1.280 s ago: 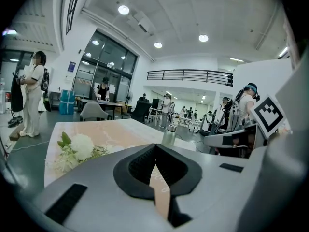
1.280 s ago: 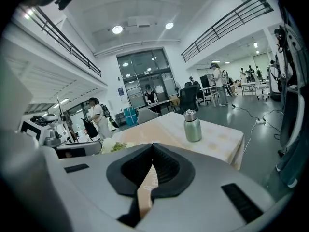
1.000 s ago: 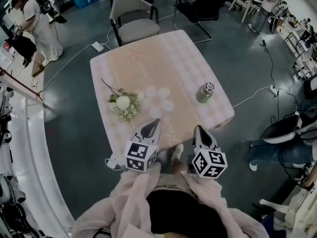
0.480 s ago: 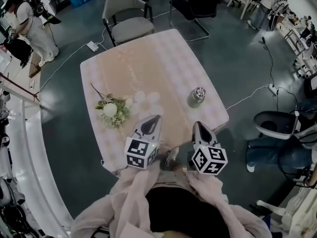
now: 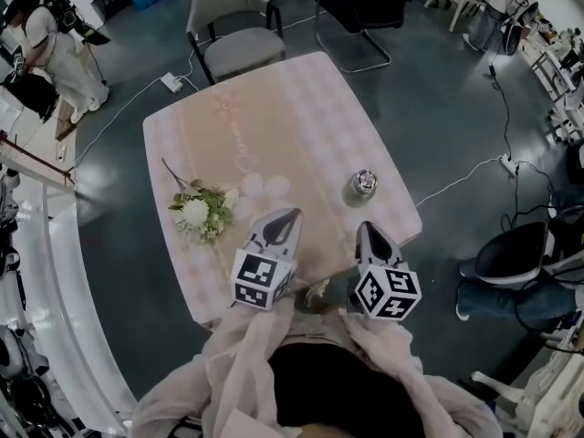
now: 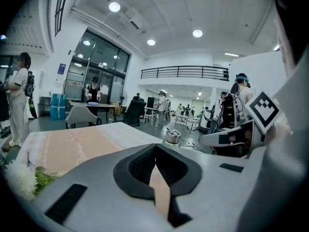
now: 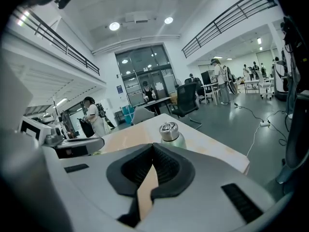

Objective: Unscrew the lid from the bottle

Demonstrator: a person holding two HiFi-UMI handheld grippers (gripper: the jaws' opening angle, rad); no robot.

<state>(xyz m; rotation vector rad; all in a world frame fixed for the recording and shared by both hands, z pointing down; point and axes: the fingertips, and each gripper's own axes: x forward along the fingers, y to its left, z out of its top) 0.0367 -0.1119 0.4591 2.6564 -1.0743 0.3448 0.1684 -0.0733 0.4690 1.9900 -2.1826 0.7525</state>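
Since a second ago you have stepped closer to the table (image 5: 274, 108), so both tongs now reach over its near edge and the bottle (image 5: 364, 188) sits lower in the head view, nearer their tips.

At your far left, around ten o'clock from the left gripper (image 5: 288, 217), the bunch of white flowers (image 5: 199, 213) lies flat on the cloth. Your left gripper is closed tight with nothing between its jaws; its own view shows the pads meeting at the tip and the bottle standing off at about one o'clock.

Your right gripper (image 5: 363, 229) is likewise pinched fully together and empty. The bottle stands upright on the table at twelve o'clock from that gripper, apart from it, near the table's right edge. Its silver lid (image 5: 365, 181) is on. The right gripper view puts the bottle just above and right of the closed tips, with clear tabletop between them.

A grey chair (image 5: 233, 39) stands beyond the table's far side at eleven o'clock.
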